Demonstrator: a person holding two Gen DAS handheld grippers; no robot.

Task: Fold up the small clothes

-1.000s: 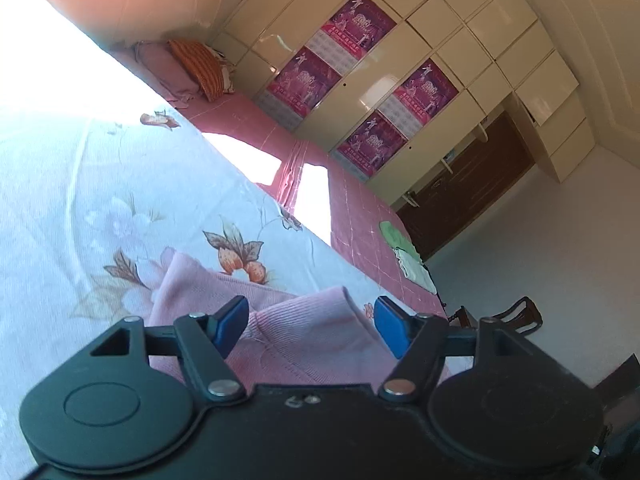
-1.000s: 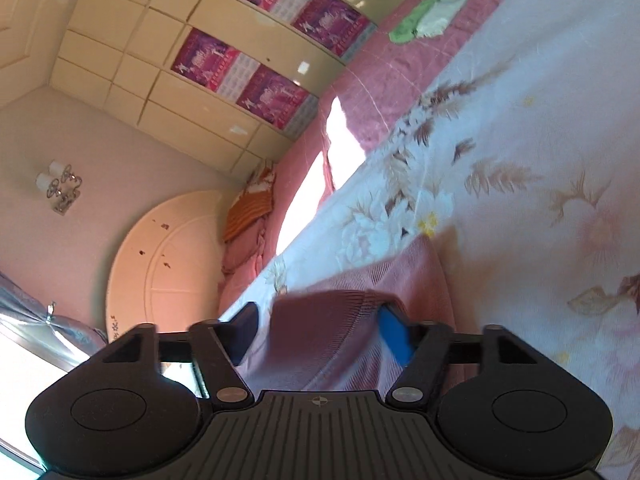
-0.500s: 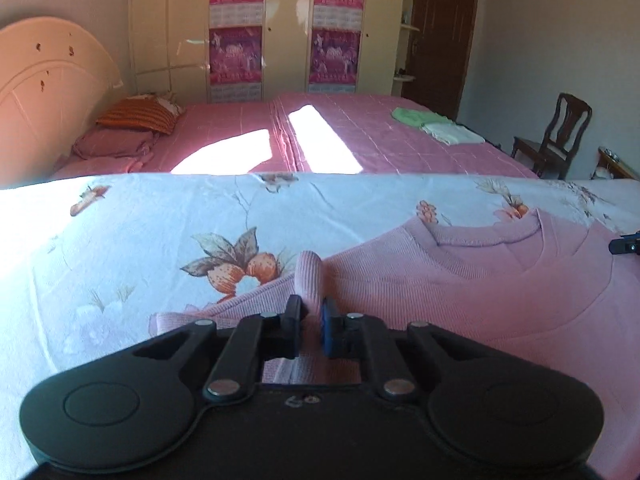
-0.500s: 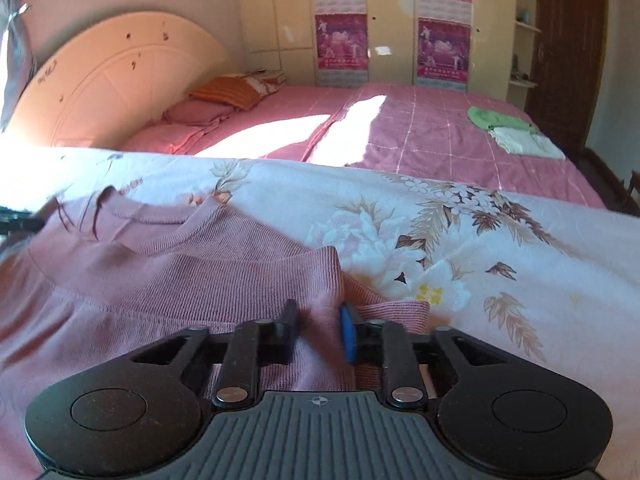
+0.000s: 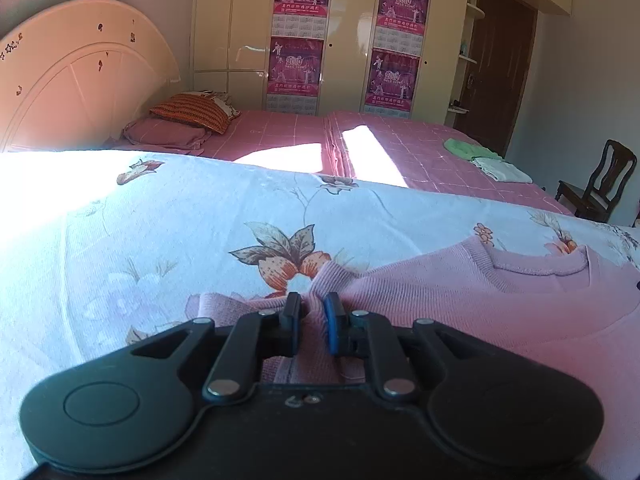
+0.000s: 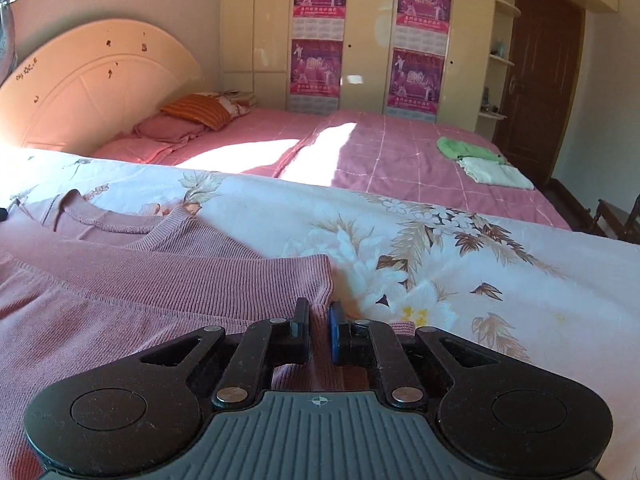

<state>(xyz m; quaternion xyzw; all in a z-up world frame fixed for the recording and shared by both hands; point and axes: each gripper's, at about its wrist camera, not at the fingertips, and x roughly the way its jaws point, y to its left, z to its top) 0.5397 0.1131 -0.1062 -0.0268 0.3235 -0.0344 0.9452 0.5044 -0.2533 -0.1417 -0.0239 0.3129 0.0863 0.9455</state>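
Left wrist view: the left tool was seen clamped on a pinched ridge of the pink ribbed knit sweater, its black finger and blue-padded finger drawn nearly together with only the fabric between them. The grip was placed at the sweater's shoulder, beside the sleeve. In the right wrist view, the right tool was likewise closed on the sweater at the opposite shoulder edge, fabric being held between the two pads.

The sweater was spread flat, neckline away from the cameras, on a pale floral-printed quilt that covered the near surface. Bright sunlight was cast across the quilt's left part. Beyond it, a bed with a pink checked cover was seen, with an orange striped pillow on pink folded bedding near a cream arched headboard. Folded green and white cloths were laid on the bed's far right part. Cream wardrobe doors with four purple calendar posters, a dark brown door and a dark wooden chair were visible behind.
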